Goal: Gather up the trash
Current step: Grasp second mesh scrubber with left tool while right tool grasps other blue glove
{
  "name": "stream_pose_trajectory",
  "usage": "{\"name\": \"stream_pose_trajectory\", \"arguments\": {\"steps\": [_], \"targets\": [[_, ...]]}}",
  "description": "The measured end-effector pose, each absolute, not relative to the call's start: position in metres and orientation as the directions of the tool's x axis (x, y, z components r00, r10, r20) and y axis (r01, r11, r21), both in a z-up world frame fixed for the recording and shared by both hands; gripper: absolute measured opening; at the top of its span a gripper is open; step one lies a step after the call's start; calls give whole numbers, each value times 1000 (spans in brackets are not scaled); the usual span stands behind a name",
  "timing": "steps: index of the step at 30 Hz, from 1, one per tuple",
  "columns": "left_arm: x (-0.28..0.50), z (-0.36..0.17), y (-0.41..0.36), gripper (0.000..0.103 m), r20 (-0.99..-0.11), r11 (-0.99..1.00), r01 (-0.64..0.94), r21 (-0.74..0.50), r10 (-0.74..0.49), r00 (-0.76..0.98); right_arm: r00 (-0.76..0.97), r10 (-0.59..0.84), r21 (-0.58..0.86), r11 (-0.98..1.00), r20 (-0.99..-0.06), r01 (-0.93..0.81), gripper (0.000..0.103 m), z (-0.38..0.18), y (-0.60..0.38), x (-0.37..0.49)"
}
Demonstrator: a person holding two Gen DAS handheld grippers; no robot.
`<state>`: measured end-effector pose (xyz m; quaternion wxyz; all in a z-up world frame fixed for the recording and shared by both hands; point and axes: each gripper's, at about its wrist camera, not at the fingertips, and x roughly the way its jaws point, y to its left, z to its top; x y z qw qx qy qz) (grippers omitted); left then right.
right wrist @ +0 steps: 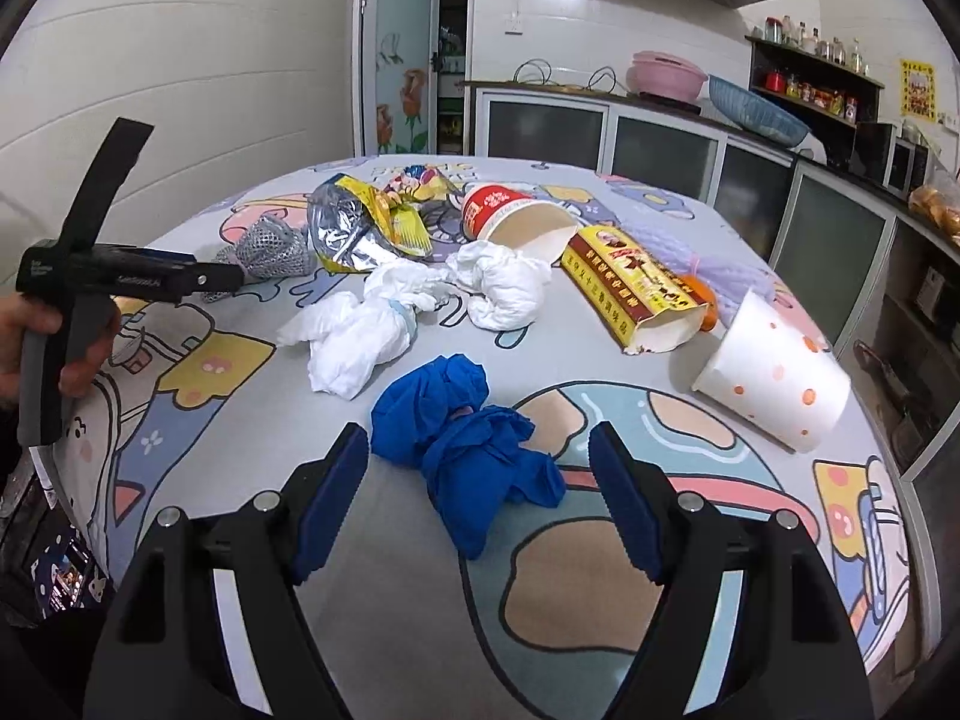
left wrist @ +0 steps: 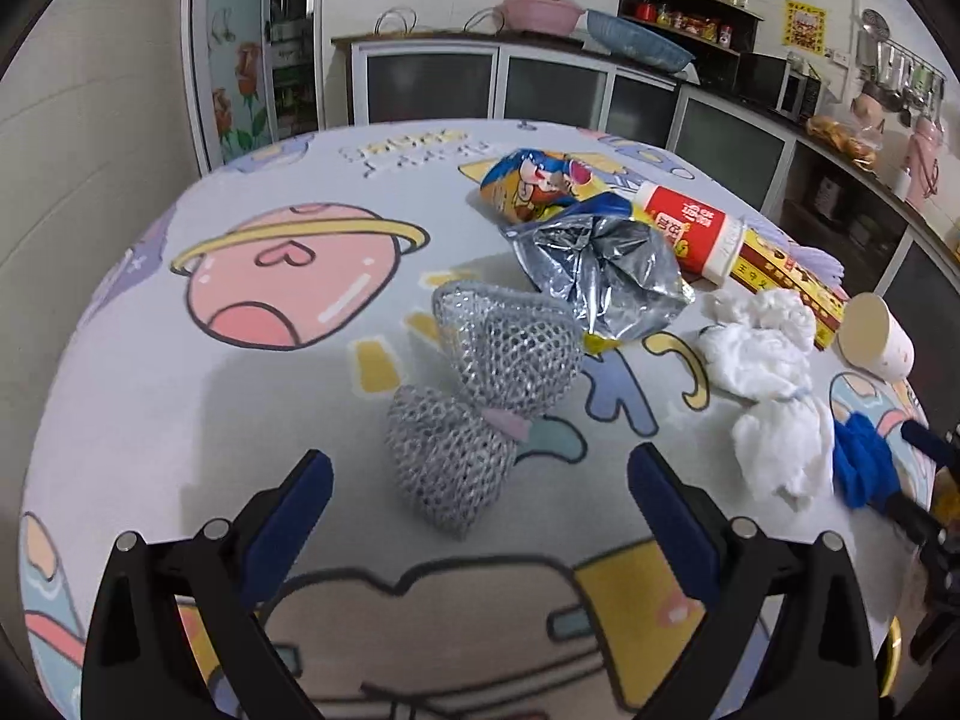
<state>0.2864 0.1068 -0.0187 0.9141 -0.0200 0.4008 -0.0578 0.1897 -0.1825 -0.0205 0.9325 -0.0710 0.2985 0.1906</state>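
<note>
- My left gripper (left wrist: 480, 510) is spread wide with nothing between its blue pads (left wrist: 282, 531); it hangs low above the cartoon tablecloth (left wrist: 180, 396).
- Just ahead of it, roughly in line with the gap, lies a silver mesh scrubber (left wrist: 474, 414), its two lobes pinched at a pink band, resting on the cloth.
- My right gripper (right wrist: 477, 492) is also wide open and empty, its fingertips flanking the near end of a crumpled blue glove (right wrist: 462, 444); I cannot tell whether the pads touch it.
- Beyond the glove sit two wads of white tissue (right wrist: 366, 336), close together.
- To the right of those, a white paper cup with orange dots (right wrist: 780, 384) lies on its side, mouth turned away from me.
- Behind it rests a red-and-yellow carton (right wrist: 636, 288), open end toward me, with an orange item just beside its end.
- Farther on, a red paper cup (right wrist: 504, 216) lies tipped, next to a torn foil snack bag (right wrist: 354, 234) with its silver inside showing.
- At the left of the right wrist view, my left hand (right wrist: 36, 330) grips the other tool's handle.
- Past the table stands a counter with a pink basin (right wrist: 666, 78).
</note>
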Motion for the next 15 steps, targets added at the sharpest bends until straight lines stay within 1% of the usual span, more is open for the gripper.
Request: {"name": "stream_pose_trajectory", "arguments": {"steps": [4, 12, 13, 14, 15], "targets": [[303, -27, 104, 95, -752, 988, 86, -124, -151, 641, 737, 313, -9, 918, -599, -397, 72, -25, -183, 198], [318, -35, 96, 95, -769, 987, 90, -131, -159, 619, 704, 324, 18, 914, -632, -405, 71, -32, -183, 215], [319, -35, 96, 95, -769, 987, 90, -132, -159, 619, 702, 323, 17, 914, -634, -406, 70, -33, -182, 215], [319, -35, 97, 95, -769, 987, 90, -133, -160, 619, 698, 325, 17, 912, -638, -409, 66, -34, -182, 216], [320, -36, 96, 95, -769, 987, 89, -133, -160, 619, 695, 325, 16, 911, -641, -411, 64, -35, -181, 216]]}}
